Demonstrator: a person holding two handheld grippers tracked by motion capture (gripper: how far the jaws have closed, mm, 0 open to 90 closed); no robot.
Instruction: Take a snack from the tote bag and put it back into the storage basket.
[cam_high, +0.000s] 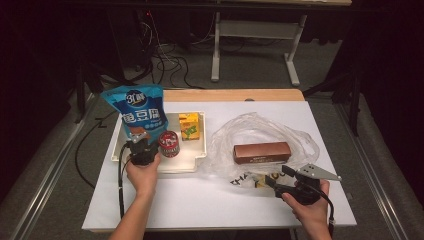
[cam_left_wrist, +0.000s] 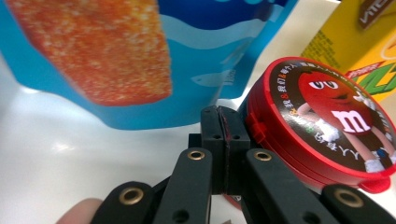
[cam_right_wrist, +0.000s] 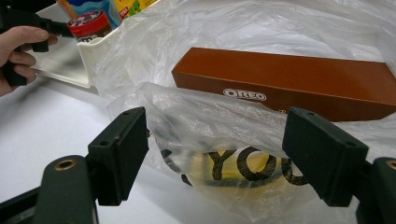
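Here the left tongs (cam_high: 141, 145) are sitting inside the white tray (cam_high: 197, 159), their jaws pressed fully together with nothing between them; the left gripper view is showing the two black pads (cam_left_wrist: 219, 135) meeting flat against each other. Just beside them, to their right, the round red candy tin (cam_left_wrist: 322, 123) is lying tilted, its lid printed with a red cartoon figure, and its rim seems to be touching the jaws, though I cannot tell for sure. The blue snack pouch (cam_high: 134, 111) is standing upright at the tray's left end, rising directly beyond the tongs. A yellow drink carton (cam_high: 189, 126) is standing farther back in the same tray, behind the tin.

The right tongs (cam_high: 280, 177) are hovering at the near edge of the clear plastic bag (cam_high: 260, 132), which is lying crumpled on the white tabletop (cam_high: 200, 200) to the right of the tray. Their jaws are spread wide, one on either side of a fold of the bag's printed film (cam_right_wrist: 219, 140), gripping nothing. Inside the bag, the brown biscuit box (cam_right_wrist: 289, 79) is lying flat, lengthwise across the view.
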